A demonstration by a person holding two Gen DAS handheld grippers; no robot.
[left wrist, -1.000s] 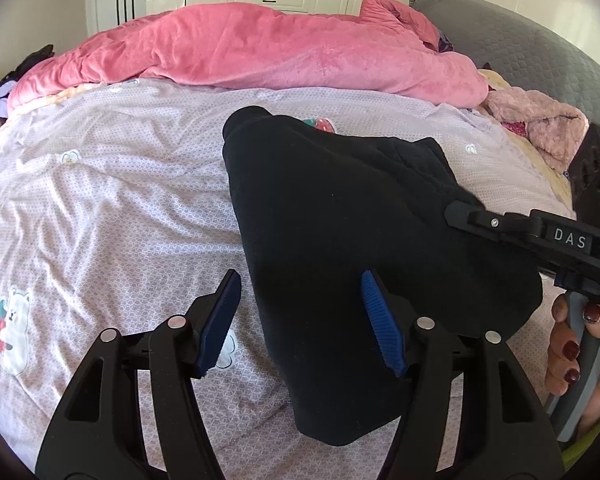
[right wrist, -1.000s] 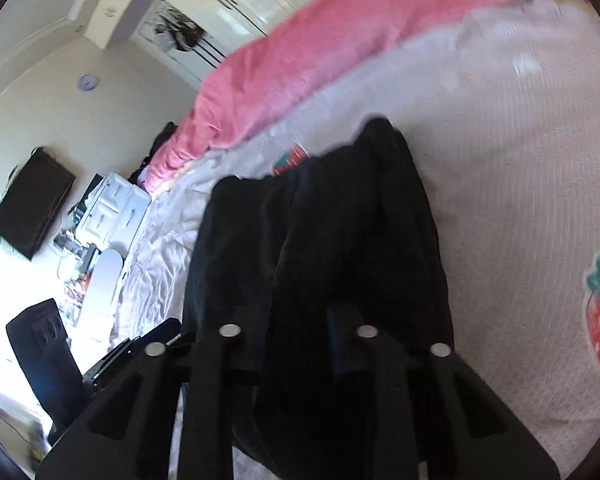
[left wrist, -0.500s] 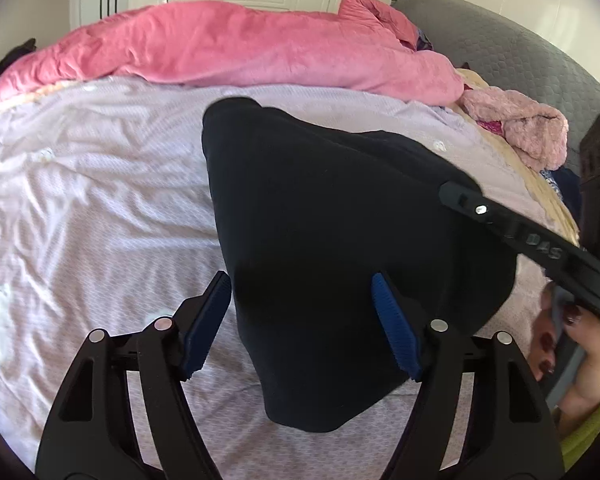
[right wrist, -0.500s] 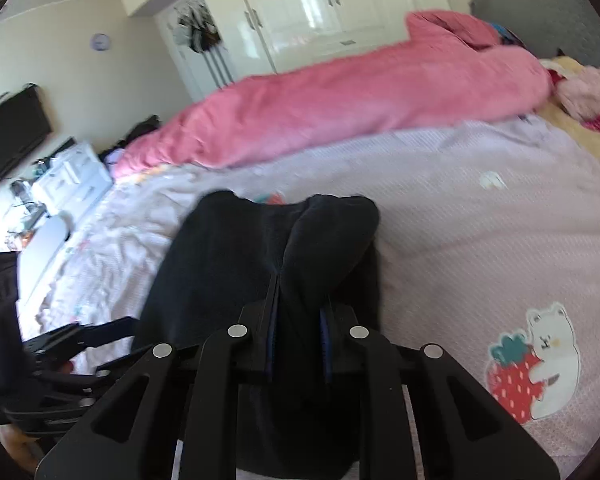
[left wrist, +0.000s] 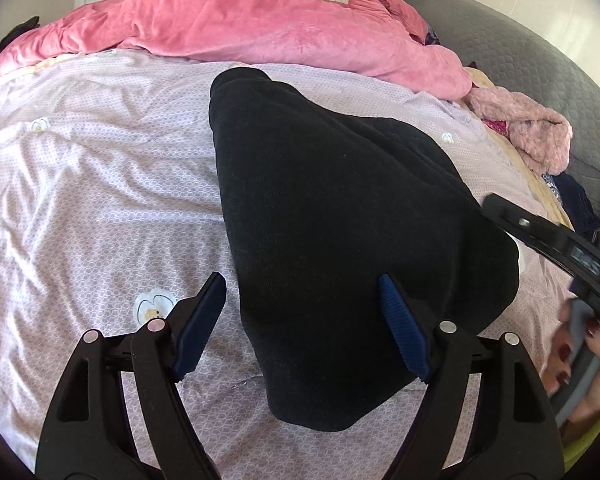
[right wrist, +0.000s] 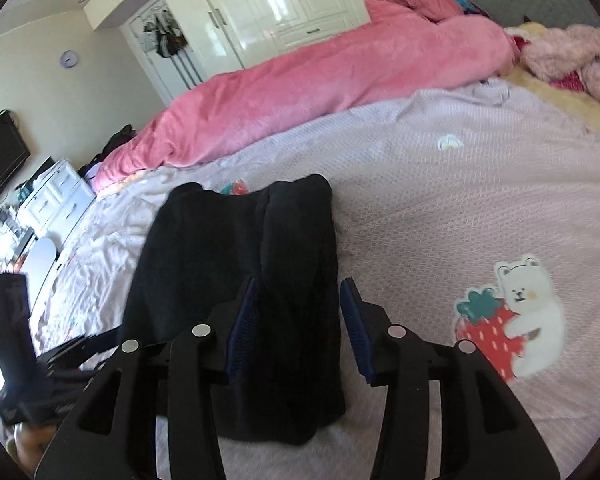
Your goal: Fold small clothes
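The black garment (left wrist: 340,232) lies folded on the bed (left wrist: 80,168); both claws have just been opening, left claw (left wrist: 300,320) apart, right claw (right wrist: 296,328) apart around the cloth; next, probably smooth or refold.

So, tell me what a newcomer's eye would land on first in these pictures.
First, the black garment, lying folded in the middle of the lilac bedsheet. The open left gripper frames its near end, and the right gripper, whose fingers have just been opening, stands over its right edge without pinching it. Behind, a bright pink blanket is heaped along the bed's far side, and a strawberry-and-bear print marks the sheet to the right.
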